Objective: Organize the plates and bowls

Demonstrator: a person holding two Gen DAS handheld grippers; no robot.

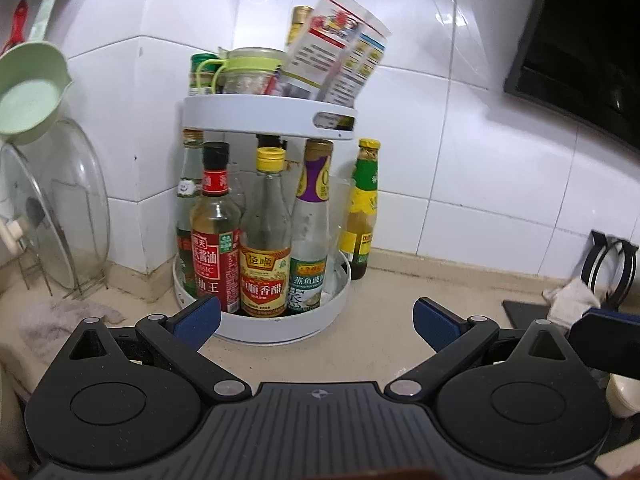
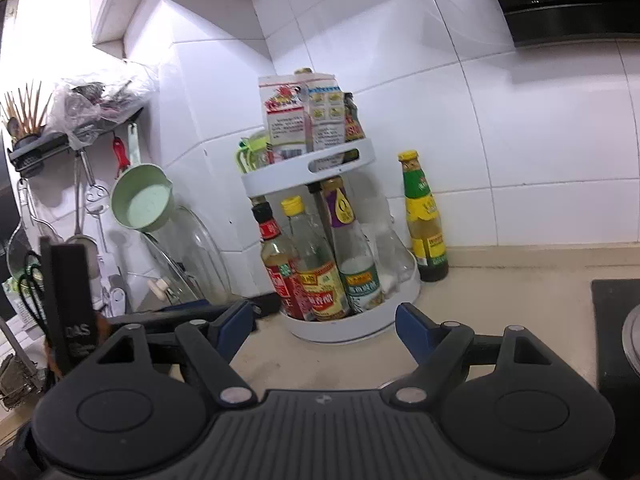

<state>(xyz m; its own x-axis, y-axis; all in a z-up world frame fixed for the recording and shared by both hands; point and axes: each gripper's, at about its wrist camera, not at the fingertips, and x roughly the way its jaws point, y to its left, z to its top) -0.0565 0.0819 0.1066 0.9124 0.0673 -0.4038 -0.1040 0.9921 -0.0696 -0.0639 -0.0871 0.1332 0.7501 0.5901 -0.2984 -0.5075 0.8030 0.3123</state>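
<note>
Kitchen counter (image 1: 392,312), both my grippers empty — the left gripper (image 1: 316,320) and right gripper (image 2: 325,322) hang with jaws spread wide, facing the condiment rack (image 1: 266,118) in the tiled corner. No plate or bowl shows between either pair of jaws; a pale rim (image 1: 622,396) at the left view's right edge may be a bowl, though I cannot tell. I judge this the search step, nothing yet sorted — next I must turn from the bottles (image 2: 316,276) and find the dishes.
</note>
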